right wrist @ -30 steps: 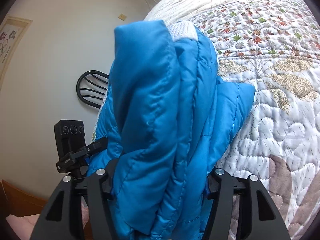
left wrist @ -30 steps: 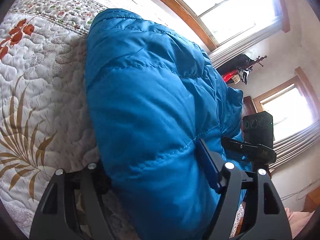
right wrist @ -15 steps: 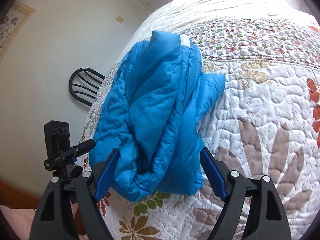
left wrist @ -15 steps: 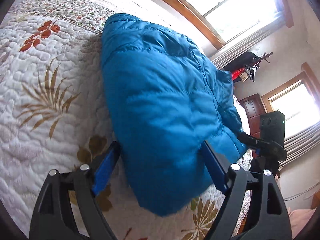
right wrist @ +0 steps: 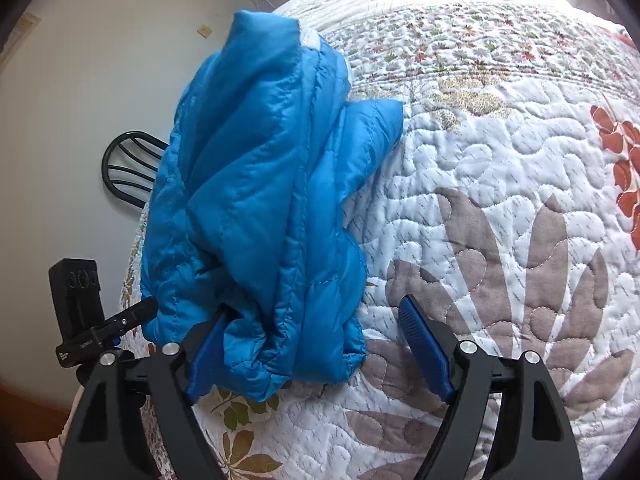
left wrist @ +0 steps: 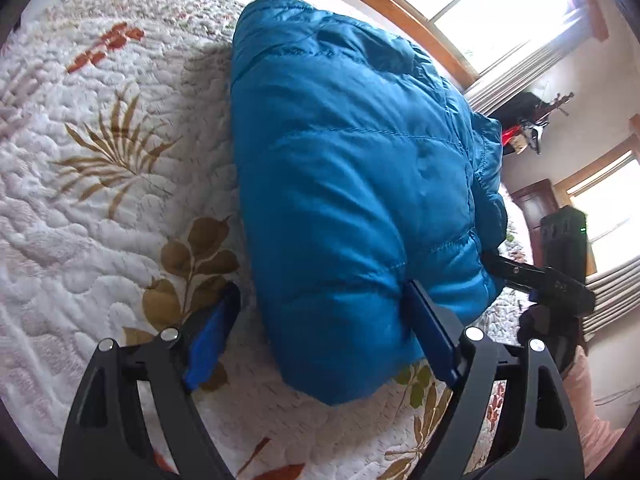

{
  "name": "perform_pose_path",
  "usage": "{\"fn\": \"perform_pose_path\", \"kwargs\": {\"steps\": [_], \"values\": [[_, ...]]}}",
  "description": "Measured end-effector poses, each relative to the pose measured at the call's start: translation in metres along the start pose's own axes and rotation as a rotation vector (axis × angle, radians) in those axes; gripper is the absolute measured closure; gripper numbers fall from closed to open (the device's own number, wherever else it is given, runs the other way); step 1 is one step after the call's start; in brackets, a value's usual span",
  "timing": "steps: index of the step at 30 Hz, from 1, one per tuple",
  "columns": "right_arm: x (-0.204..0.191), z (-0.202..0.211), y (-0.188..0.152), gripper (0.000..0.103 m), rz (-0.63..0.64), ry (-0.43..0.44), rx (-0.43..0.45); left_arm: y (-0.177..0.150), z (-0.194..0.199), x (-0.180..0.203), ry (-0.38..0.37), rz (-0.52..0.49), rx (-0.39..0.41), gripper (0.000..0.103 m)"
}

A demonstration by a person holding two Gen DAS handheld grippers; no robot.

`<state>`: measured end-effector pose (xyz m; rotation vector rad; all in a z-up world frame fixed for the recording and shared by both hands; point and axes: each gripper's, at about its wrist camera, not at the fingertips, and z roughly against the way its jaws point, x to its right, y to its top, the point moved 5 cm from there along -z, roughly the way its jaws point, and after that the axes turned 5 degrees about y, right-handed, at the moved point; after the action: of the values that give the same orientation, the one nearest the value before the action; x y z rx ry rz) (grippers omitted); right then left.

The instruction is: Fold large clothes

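A blue puffer jacket lies folded in a thick bundle on the floral quilted bed. My left gripper stands open at the bundle's near end, and the jacket's edge sits between its blue pads without being pressed. In the right wrist view the jacket lies left of centre on the quilt. My right gripper is open too; its left pad is against the jacket's lower corner and its right pad hangs over bare quilt.
Bright wood-framed windows and a dark wooden door lie beyond the bed. A black chair back stands by the white wall. The other gripper's black body shows at the right, and a pink sleeve.
Both grippers have let go of the jacket and drawn back from it. The bundle, a second ago filling both views, now rests on the quilt with more bed showing around it.
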<state>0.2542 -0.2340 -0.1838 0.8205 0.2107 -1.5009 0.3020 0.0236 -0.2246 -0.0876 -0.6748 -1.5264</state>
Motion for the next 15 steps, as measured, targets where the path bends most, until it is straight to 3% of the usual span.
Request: {"fn": "perform_pose_path", "kwargs": {"steps": [6,9,15], "values": [[-0.041,0.039,-0.016,0.005,0.09,-0.169,0.026,-0.003,0.044,0.026,0.145,-0.046,0.05,0.02],[-0.059,0.057,-0.031,0.004,0.147,-0.27,0.034,-0.015,0.065,0.039,0.204,-0.057,0.094,0.015],[-0.083,0.08,-0.059,0.004,0.185,-0.326,0.062,-0.039,0.099,0.055,0.342,-0.07,0.198,0.012]]}}
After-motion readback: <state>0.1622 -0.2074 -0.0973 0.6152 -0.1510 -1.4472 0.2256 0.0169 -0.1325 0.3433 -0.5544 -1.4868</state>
